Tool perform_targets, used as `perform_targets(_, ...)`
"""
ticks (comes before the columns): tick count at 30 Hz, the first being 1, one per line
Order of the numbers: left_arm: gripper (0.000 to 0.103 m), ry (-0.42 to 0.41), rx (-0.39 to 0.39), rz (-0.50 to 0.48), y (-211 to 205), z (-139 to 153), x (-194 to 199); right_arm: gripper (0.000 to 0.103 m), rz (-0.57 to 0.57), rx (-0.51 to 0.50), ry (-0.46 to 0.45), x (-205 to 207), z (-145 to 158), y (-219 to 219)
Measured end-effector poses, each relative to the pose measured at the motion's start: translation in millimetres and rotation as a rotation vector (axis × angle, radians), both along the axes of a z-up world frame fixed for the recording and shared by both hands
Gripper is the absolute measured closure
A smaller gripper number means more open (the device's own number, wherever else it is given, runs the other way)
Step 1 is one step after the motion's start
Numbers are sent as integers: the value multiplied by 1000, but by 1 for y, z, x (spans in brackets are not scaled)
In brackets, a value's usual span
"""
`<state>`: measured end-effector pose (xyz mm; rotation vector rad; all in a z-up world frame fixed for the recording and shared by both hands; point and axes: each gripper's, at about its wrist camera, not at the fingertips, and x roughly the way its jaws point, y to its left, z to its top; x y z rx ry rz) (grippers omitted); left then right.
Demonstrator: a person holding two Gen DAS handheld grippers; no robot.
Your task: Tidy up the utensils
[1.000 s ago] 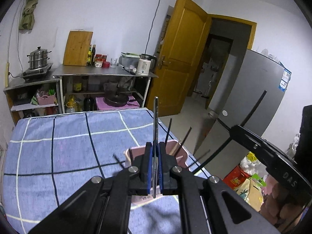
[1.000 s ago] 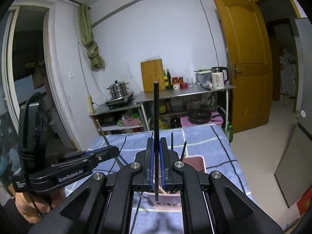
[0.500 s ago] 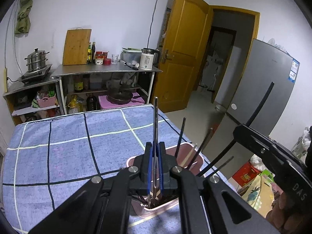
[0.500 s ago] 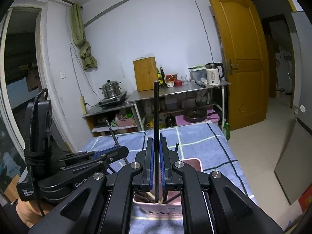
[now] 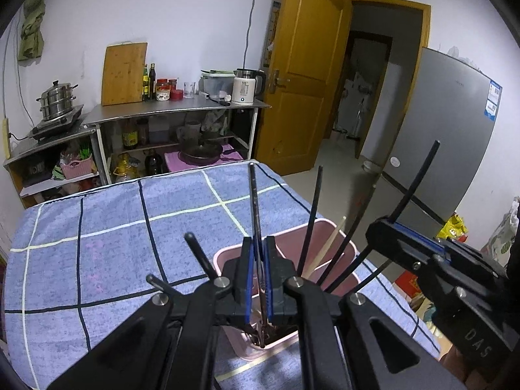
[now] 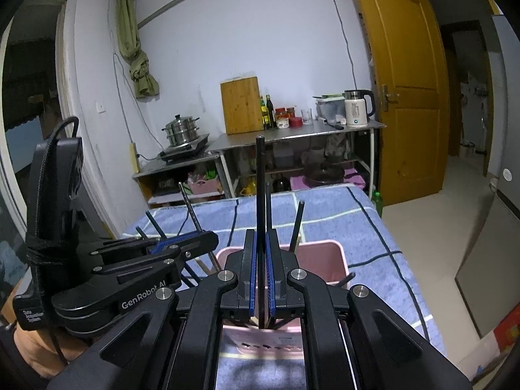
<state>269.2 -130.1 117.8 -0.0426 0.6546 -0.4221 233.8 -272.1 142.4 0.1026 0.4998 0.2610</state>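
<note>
A pink utensil bin [image 5: 328, 226] stands on the blue checked cloth [image 5: 113, 243] near the table's right edge, holding several black chopsticks and one pale wooden one [image 5: 328, 247]. My left gripper [image 5: 257, 243] is shut on a thin dark chopstick [image 5: 254, 201] that stands upright, its lower end down inside the bin. In the right wrist view my right gripper [image 6: 260, 235] is shut on a black chopstick [image 6: 260, 178], also upright over the pink bin [image 6: 321, 260]. The right gripper [image 5: 385, 227] shows to the bin's right, the left gripper [image 6: 208, 239] to its left.
Behind the table stand steel shelves [image 5: 175, 113] with a steamer pot [image 5: 57, 99], a cutting board [image 5: 123, 73] and a kettle [image 5: 245, 86]. A yellow door [image 5: 305, 74] and a grey fridge [image 5: 448, 136] are on the right, beyond the table's edge.
Both grippers have sunk toward the pink bin with their chopsticks. The sticks' lower ends now reach into the bin, which looks larger and closer in both views.
</note>
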Motion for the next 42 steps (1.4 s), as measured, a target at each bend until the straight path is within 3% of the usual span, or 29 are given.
perform_targets(4, 96, 16, 31, -10, -4, -7, -2, 98, 5, -7, 21, -1, -9, 1)
perform_targets(14, 96, 16, 14, -4, 6, -6, -8, 97, 11, -3, 63, 0, -22, 0)
perform_targets(18, 85, -5, -5, -3, 12, 3, -15, 97, 20, -16, 38, -6, -13, 1)
perform_targets(20, 80, -20, -8, 1, 13, 8, -20, 92, 21, -25, 19, -11, -7, 1)
perform_targets(34, 74, -102, -48, 10, 33, 35, -60, 86, -20, -8, -37, -53, 17, -8)
perform_targets(38, 65, -133, -71, 15, 39, 38, -80, 82, -27, -7, -56, -70, 20, -8)
perform_targets(42, 65, -157, -83, 25, 46, 35, -102, 80, -24, -27, -77, -87, 21, -5)
